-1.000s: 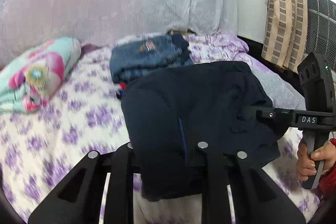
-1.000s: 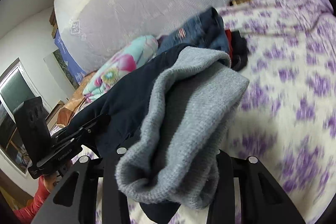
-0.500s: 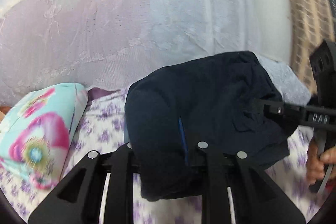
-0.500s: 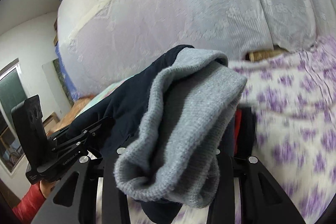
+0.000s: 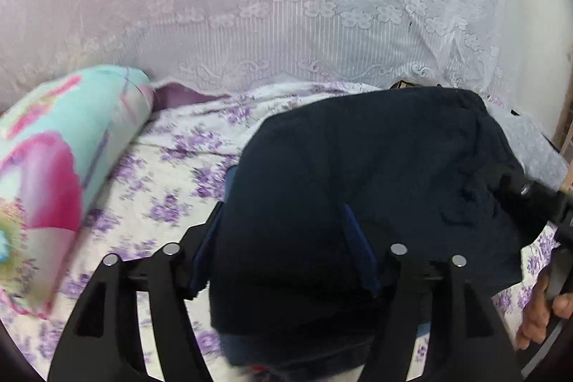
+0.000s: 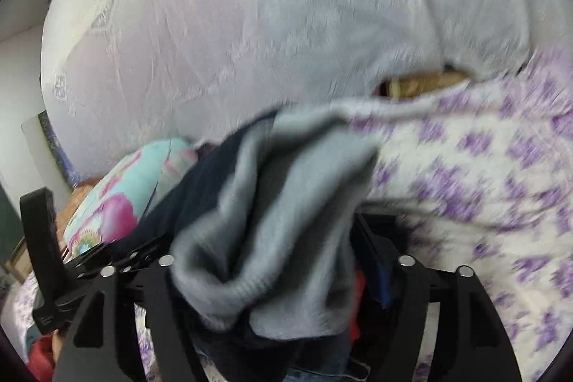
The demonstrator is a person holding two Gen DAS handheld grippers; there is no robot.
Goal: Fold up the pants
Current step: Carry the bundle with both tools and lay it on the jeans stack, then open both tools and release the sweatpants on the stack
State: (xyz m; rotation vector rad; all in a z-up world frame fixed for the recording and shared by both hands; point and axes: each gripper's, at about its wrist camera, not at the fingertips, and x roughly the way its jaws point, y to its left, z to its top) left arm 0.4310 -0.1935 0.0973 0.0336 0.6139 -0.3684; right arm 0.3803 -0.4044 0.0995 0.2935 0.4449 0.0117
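Bed (image 5: 168,203): lying under a purple-flowered sheet, lace curtain (image 5: 286,24) hanging behind.
Pants (image 5: 358,185): folded navy bundle with grey lining (image 6: 286,221), resting over the bed between both grippers.
Left gripper (image 5: 290,260): fingers just spreading, pants between them, no longer pinching.
Right gripper (image 6: 286,271): fingers likewise widening around the grey fold.
Pillow (image 5: 53,167): lying at left.

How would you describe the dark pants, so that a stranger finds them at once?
Look at the bed with the purple-flowered sheet, below the white lace curtain. The folded navy pants lie right of the turquoise-and-pink pillow. Only they are plain dark, with grey lining.
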